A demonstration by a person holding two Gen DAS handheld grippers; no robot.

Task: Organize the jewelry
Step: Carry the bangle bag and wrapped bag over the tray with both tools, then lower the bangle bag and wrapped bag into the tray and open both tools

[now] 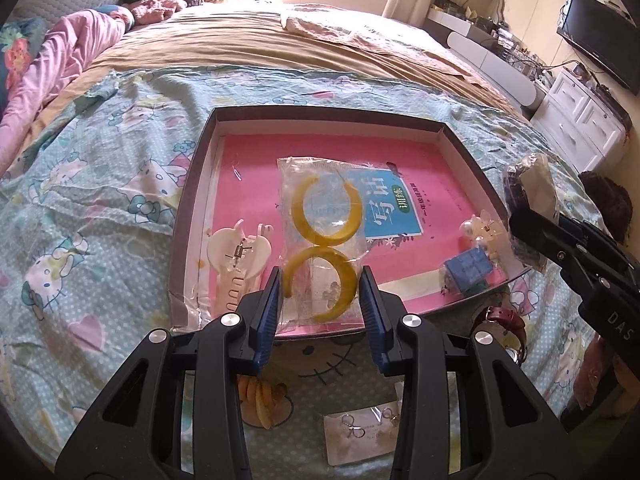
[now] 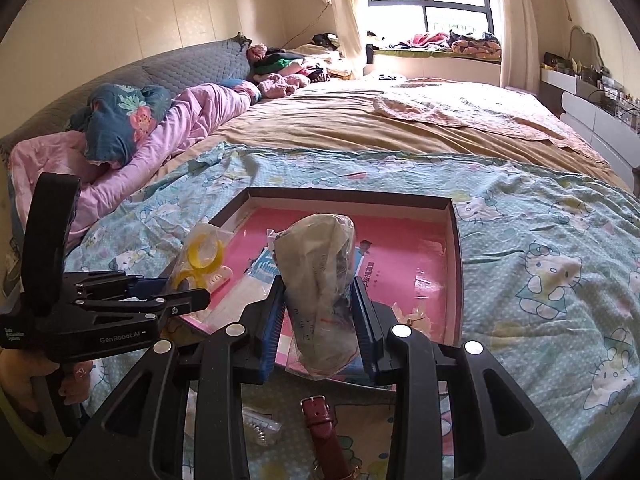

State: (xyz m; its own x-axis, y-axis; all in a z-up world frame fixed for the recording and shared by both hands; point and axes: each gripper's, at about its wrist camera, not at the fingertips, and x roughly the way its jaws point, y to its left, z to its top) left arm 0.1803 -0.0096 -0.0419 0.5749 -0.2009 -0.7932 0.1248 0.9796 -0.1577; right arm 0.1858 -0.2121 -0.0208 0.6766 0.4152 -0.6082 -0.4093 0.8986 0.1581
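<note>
My left gripper (image 1: pixel 321 276) is shut on a clear bag with two yellow hoops (image 1: pixel 328 208), held over the near part of a dark-rimmed box (image 1: pixel 320 114) lined in pink. In the right wrist view that bag of hoops (image 2: pixel 202 256) sticks up from the left gripper (image 2: pixel 180 290) at the box's left edge. My right gripper (image 2: pixel 319 284) is shut on a clear bag with a pale card and something dark inside (image 2: pixel 320 248), above the box's (image 2: pixel 348 194) near rim. The left wrist view shows the right gripper (image 1: pixel 524 216) and its bag (image 1: pixel 532 180) at the box's right side.
Inside the box lie a white hair claw (image 1: pixel 236 252), a blue packet (image 1: pixel 468 268) and a pale trinket (image 1: pixel 480 232). On the Hello Kitty bedspread near me are a red watch strap (image 2: pixel 320 428), an earring card (image 1: pixel 360 436) and yellowish rings (image 1: pixel 260 400). A hand (image 2: pixel 24 380) grips the left tool.
</note>
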